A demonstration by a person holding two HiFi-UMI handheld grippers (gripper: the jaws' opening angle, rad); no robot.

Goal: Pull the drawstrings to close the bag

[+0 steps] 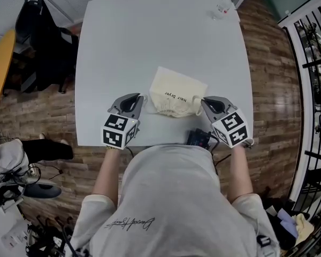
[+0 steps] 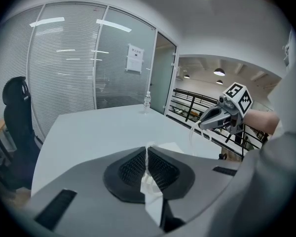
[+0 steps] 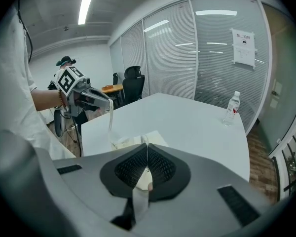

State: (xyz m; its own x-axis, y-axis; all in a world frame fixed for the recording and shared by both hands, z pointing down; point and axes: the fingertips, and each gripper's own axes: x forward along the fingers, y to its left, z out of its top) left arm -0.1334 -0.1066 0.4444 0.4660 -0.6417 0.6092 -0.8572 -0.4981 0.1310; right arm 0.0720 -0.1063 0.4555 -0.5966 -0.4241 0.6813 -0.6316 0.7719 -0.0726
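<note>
A cream drawstring bag lies on the white table near its front edge, with its gathered mouth towards me. My left gripper sits at the bag's left side, shut on a white drawstring that runs between its pads. At the bag's right side my right gripper is shut on the other drawstring. In the right gripper view the bag shows just past the jaws, and a loop of string hangs from the left gripper. The left gripper view shows the right gripper with string hanging from it.
A clear water bottle stands at the table's far right corner. A small black device lies at the front edge between my arms. A black office chair stands left of the table, and a metal railing runs along the right.
</note>
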